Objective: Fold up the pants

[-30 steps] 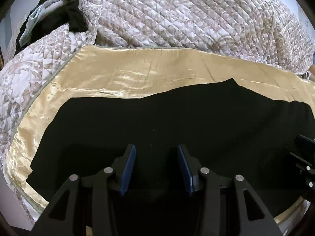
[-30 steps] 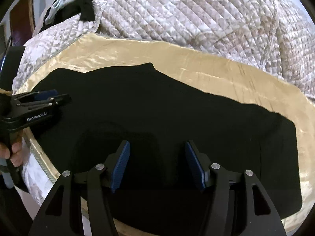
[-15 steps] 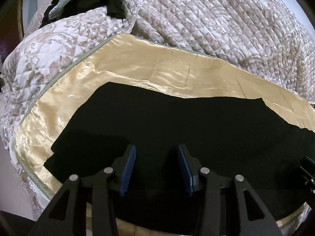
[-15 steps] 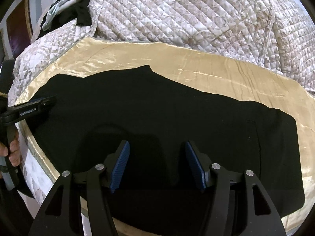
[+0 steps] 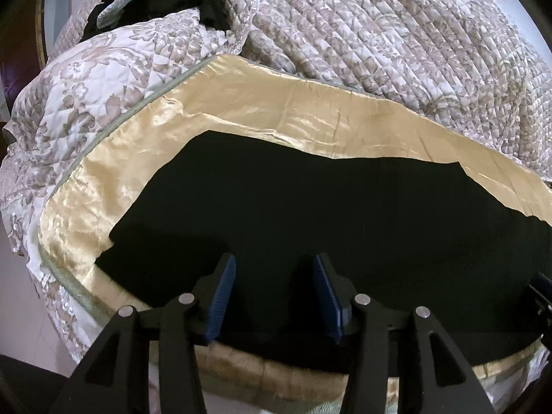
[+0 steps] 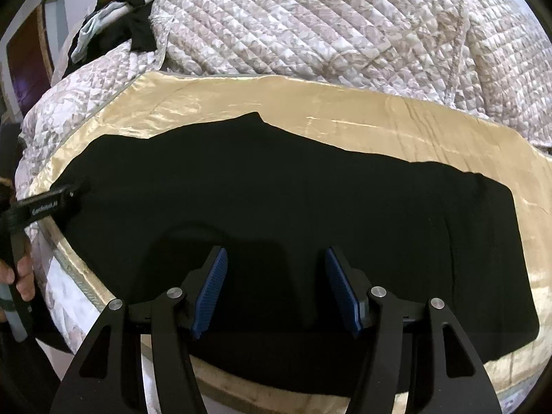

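Black pants (image 5: 310,207) lie flat and lengthwise on a gold satin sheet (image 5: 241,103) on the bed. They also show in the right wrist view (image 6: 293,200). My left gripper (image 5: 274,269) is open and empty, just above the pants near their left end. My right gripper (image 6: 276,262) is open and empty, over the near edge of the pants around their middle. The left gripper also shows from the side at the left edge of the right wrist view (image 6: 51,200), held by a hand.
A quilted floral bedspread (image 5: 379,34) is bunched up behind the sheet. A pile of dark and pale clothes (image 5: 155,3) lies at the back left. The bed's front edge (image 5: 258,369) runs just under the grippers.
My left gripper has moved left toward the pants' left end and drawn back a little. My right gripper has shifted slightly. Both stay open.
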`<action>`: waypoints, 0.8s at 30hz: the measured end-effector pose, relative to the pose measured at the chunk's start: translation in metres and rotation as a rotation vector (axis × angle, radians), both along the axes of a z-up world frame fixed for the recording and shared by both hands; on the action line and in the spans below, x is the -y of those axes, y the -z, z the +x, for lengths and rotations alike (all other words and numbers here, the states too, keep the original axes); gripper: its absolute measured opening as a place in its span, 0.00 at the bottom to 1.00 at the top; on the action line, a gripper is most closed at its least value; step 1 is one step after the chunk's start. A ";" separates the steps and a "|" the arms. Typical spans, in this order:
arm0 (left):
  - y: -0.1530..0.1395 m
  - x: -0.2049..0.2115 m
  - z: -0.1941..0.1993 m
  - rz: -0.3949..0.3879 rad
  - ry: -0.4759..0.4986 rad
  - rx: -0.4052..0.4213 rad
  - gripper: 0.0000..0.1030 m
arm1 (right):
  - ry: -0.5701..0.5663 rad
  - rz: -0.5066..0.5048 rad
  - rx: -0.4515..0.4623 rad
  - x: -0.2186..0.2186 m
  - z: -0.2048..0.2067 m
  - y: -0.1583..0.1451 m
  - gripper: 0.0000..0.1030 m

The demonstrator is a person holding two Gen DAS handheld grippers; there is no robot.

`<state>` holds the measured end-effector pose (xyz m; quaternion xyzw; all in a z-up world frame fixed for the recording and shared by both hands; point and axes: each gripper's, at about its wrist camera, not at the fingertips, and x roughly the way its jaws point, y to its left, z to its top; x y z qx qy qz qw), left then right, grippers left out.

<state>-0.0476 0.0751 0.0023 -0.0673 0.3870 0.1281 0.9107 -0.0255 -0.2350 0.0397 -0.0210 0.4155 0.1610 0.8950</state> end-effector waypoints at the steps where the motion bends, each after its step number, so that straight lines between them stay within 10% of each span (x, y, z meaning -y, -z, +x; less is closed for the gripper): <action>1: 0.000 0.000 -0.003 -0.005 0.000 0.004 0.49 | 0.004 0.003 -0.001 0.001 0.000 0.000 0.58; 24: 0.011 -0.081 -0.050 -0.450 -0.175 0.197 0.49 | 0.009 0.001 0.003 0.001 -0.002 0.000 0.59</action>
